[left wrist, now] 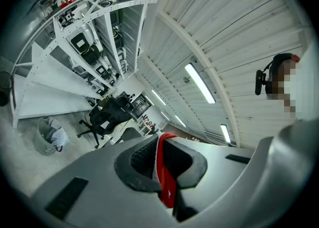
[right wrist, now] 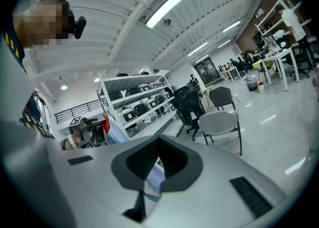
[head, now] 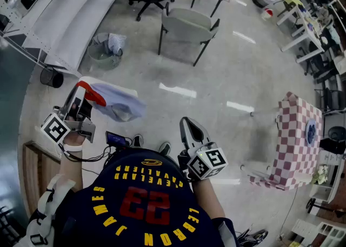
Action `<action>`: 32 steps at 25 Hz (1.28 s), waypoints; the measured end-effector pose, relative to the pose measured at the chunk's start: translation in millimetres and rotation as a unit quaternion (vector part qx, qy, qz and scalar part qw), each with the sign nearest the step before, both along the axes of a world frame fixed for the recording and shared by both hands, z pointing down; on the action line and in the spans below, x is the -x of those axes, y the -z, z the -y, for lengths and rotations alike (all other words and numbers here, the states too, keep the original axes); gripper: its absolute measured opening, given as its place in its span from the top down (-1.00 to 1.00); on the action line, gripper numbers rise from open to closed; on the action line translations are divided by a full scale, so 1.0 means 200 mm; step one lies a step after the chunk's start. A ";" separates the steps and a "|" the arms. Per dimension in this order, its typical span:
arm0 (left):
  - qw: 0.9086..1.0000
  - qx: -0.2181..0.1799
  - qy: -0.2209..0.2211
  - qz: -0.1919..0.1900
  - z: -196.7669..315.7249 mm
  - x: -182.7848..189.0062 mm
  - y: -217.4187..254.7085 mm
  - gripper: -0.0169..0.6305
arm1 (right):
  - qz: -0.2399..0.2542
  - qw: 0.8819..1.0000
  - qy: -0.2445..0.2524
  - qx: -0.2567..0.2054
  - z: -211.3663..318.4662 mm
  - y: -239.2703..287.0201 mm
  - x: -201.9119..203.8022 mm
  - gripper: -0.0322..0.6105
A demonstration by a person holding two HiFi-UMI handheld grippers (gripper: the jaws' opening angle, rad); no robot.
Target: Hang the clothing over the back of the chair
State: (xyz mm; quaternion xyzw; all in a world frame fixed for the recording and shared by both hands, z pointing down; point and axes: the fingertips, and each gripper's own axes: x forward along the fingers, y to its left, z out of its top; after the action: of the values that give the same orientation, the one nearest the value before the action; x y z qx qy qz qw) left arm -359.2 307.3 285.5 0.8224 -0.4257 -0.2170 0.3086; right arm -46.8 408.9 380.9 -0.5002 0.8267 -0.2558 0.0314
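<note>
Your left gripper (head: 79, 99) clamps the red edge of the clothing (head: 116, 104), which hangs well short of the grey chair (head: 189, 27). Your right gripper (head: 187, 126) pinches a pale fold, which the head view doesn't show.

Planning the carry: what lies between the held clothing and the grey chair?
Only bare floor, as the head view shows; the clothing hangs from the left tongs, apart from the grey chair.
</note>
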 end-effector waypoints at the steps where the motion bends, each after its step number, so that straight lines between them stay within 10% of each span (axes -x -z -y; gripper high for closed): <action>1: 1.000 0.002 0.001 -0.001 0.00 0.00 -0.01 0.91 | 0.000 1.000 -0.001 0.000 0.00 0.00 0.00 0.88; 32: 0.998 -0.029 0.052 0.003 -0.09 -0.25 0.08 0.91 | 0.033 0.999 -0.018 0.013 -0.07 -0.10 -0.49 0.87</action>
State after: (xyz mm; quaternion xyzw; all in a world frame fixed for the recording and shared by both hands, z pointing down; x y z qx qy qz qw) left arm -309.7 325.0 268.8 0.8084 -0.4627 -0.2425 0.2711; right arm 51.4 423.0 400.1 -0.5066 0.8127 -0.2822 0.0569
